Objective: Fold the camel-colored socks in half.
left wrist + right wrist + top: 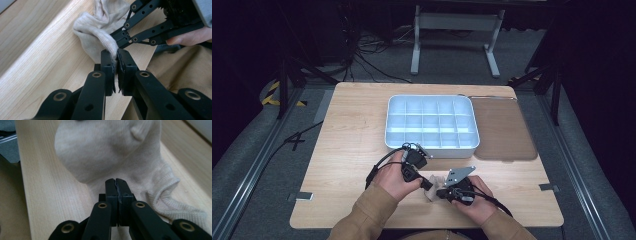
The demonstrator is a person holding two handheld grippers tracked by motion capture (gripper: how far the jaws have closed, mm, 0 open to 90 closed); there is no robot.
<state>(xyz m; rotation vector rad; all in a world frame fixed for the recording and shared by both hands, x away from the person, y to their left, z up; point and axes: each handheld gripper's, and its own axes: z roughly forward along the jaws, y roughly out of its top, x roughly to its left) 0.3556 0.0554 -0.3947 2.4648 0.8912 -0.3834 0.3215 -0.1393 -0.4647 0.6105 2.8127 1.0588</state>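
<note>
We see a beige sock lying crumpled on the wooden surface, near its front edge, between the two hands. The left hand-held gripper has its jaws nearly closed, pinching a fold of the knit. The right hand-held gripper is closed tight on the fabric near the ribbed cuff. We judge the sock light, soft and limp: it will sag and stretch rather than hold shape, so we would grip at the cuff edge. A white compartment tray stands behind, apart from the sock.
</note>
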